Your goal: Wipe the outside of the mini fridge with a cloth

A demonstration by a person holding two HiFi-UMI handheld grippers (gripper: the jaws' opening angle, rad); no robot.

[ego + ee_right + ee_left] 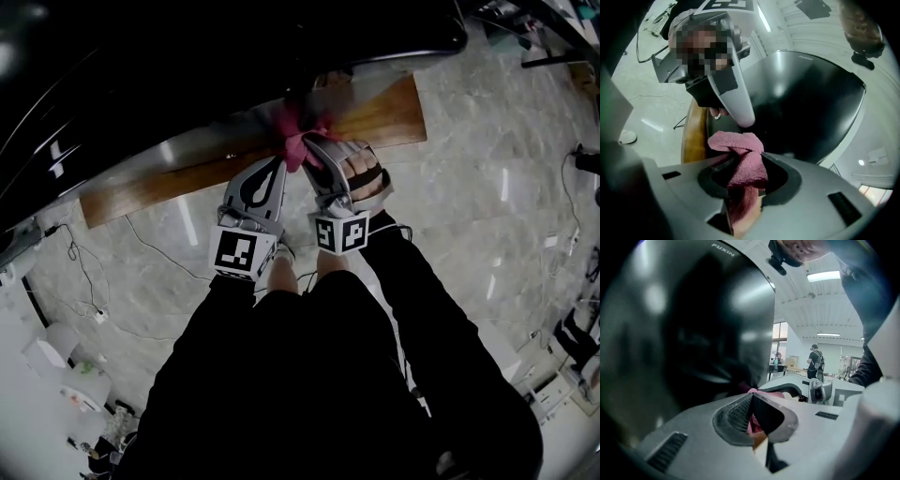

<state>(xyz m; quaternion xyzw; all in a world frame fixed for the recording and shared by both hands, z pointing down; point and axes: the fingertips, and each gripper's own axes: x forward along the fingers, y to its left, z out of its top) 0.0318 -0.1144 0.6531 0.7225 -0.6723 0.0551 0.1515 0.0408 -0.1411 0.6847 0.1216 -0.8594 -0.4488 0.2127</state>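
Both grippers meet at the pink cloth, bunched against the glossy black mini fridge — the right gripper clamps a thick fold, the left gripper nips a thinner edge, apparently to hold the wad taut for wiping; the fridge stands on a wooden board; its outline is cut off — the contact spot is lost in dark reflections.
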